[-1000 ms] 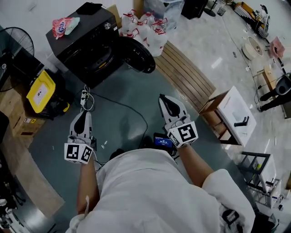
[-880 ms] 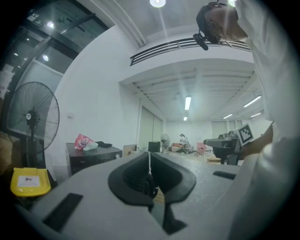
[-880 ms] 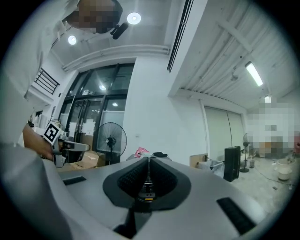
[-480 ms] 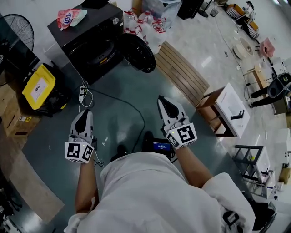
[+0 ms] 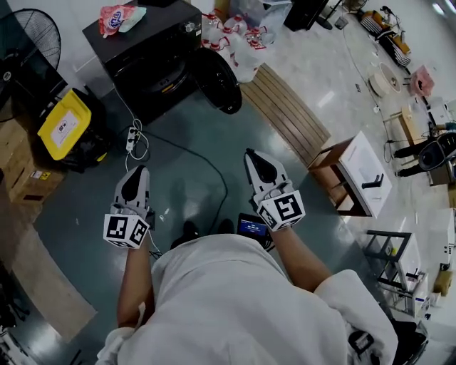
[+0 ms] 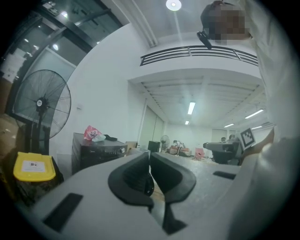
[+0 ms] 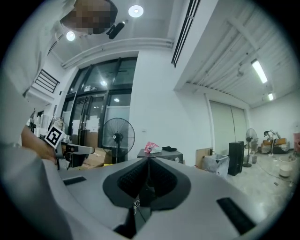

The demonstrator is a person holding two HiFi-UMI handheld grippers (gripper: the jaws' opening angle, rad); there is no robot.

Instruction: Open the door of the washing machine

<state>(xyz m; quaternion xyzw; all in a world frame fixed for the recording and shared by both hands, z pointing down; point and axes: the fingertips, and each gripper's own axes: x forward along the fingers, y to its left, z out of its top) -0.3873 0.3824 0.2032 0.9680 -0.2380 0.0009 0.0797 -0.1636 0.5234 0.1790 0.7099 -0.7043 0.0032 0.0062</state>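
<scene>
The black washing machine [image 5: 153,60] stands at the top of the head view, and its round door [image 5: 217,80] hangs swung open to the right of the drum. Both grippers are held well short of it, over the grey floor. My left gripper [image 5: 135,171] is shut and holds nothing; my right gripper [image 5: 254,155] is also shut and empty. In the left gripper view the jaws of the left gripper [image 6: 149,159] meet, with the washing machine [image 6: 98,152] far off behind them. In the right gripper view the right gripper [image 7: 149,161] is closed to a point, and the washing machine [image 7: 164,154] shows beyond it.
A pink bag [image 5: 114,16] lies on top of the machine. A yellow-lidded bin [image 5: 65,125], a fan [image 5: 35,32] and cardboard boxes [image 5: 18,167] stand to the left. A power strip with cable [image 5: 133,139] lies on the floor ahead. Bottles [image 5: 239,39], a slatted wooden platform [image 5: 288,110] and a small white table [image 5: 363,175] are to the right.
The person and both grippers have shifted across the floor, so the machine sits a little further right and higher in view. Both grippers stay shut and the door stays open.
</scene>
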